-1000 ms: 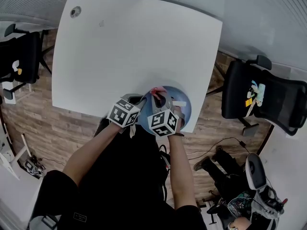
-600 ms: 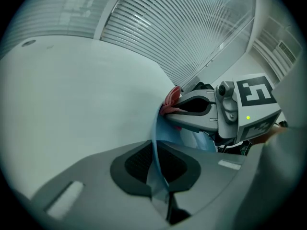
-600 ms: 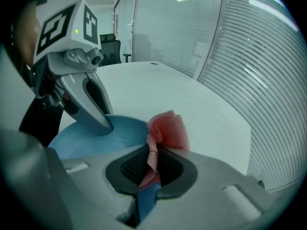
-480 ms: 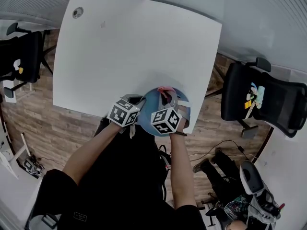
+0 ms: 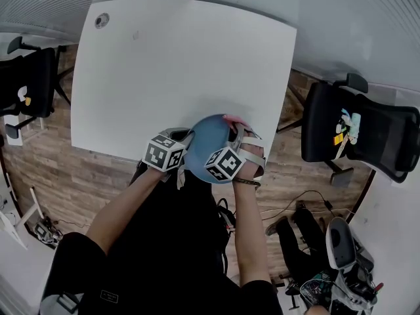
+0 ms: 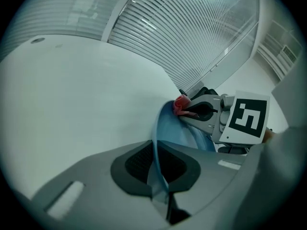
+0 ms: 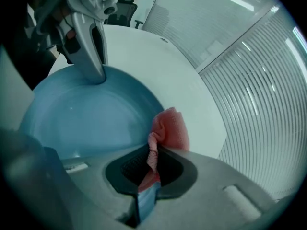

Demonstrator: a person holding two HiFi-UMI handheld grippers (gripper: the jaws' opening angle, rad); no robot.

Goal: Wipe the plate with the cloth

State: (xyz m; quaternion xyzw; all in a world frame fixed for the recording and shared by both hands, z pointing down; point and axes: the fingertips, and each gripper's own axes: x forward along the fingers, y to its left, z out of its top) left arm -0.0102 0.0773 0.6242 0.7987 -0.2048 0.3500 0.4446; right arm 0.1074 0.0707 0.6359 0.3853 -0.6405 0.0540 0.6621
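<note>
On the left gripper [image 6: 156,152] the fingers have just tightened onto the rim of the plate [image 5: 205,142], which is tilted over the near edge of the worktop [image 5: 177,64] (a thin hold). The right gripper [image 7: 152,157] has its fingers closed on the cloth [image 7: 171,128]. Hard pressing there could lever the plate loose.

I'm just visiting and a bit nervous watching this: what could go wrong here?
The left gripper pinches the plate only by its thin rim, right at the edge of the table; if it slips, it could drop to the floor. The right gripper holds a small cloth at the rim; it might pull free while rubbing.
</note>
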